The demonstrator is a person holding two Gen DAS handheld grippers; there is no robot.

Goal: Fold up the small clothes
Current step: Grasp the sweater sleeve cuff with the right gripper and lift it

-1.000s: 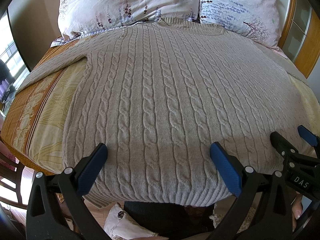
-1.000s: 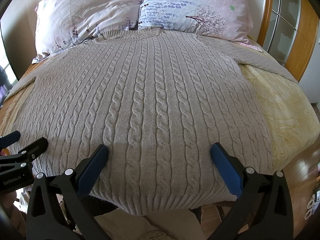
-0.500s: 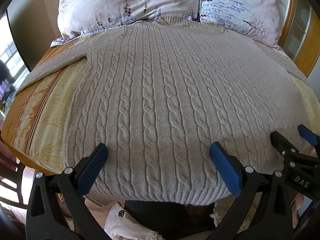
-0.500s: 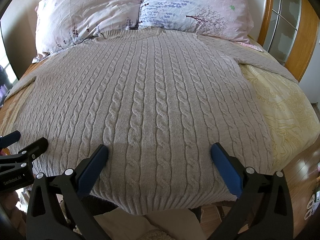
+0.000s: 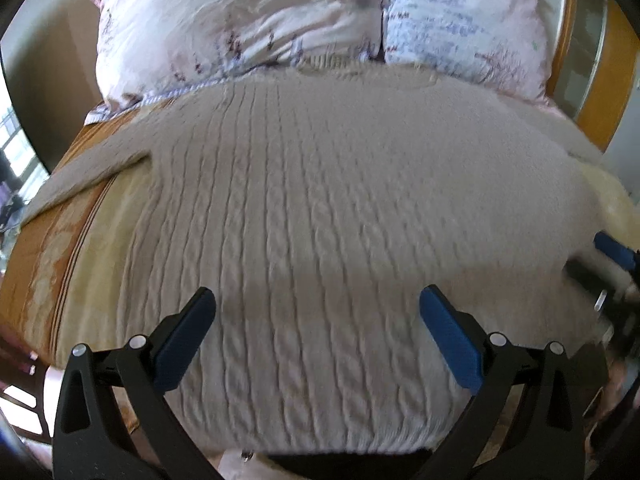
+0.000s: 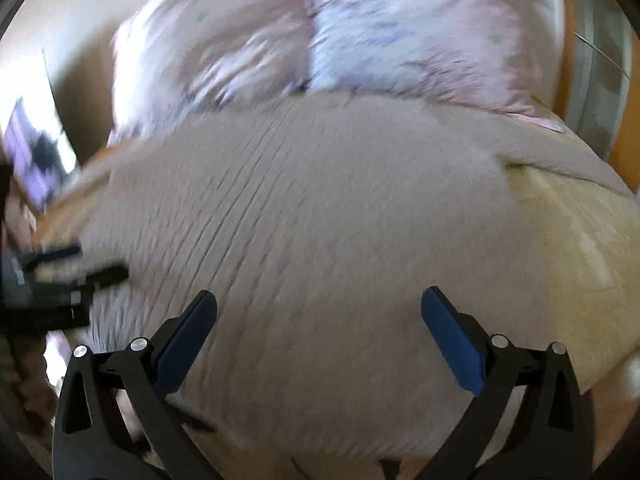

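Observation:
A beige cable-knit sweater (image 5: 320, 208) lies flat on the bed, collar toward the pillows, sleeves spread to both sides. It also shows in the right wrist view (image 6: 328, 220), blurred. My left gripper (image 5: 316, 320) is open and empty, just above the sweater near its lower hem. My right gripper (image 6: 318, 320) is open and empty over the sweater's lower part. Each gripper shows at the edge of the other's view: the right gripper (image 5: 612, 264) at far right, the left gripper (image 6: 68, 272) at far left.
Two floral pillows (image 5: 248, 32) lean at the head of the bed. A yellow and orange bedspread (image 5: 60, 248) shows beside the sweater, also on the right side (image 6: 572, 248). A wooden headboard frame (image 5: 600, 80) stands at the right.
Both grippers have moved forward over the sweater toward the pillows, and the views are now motion-blurred. The right view has swung to the right. Both jaws stay open.

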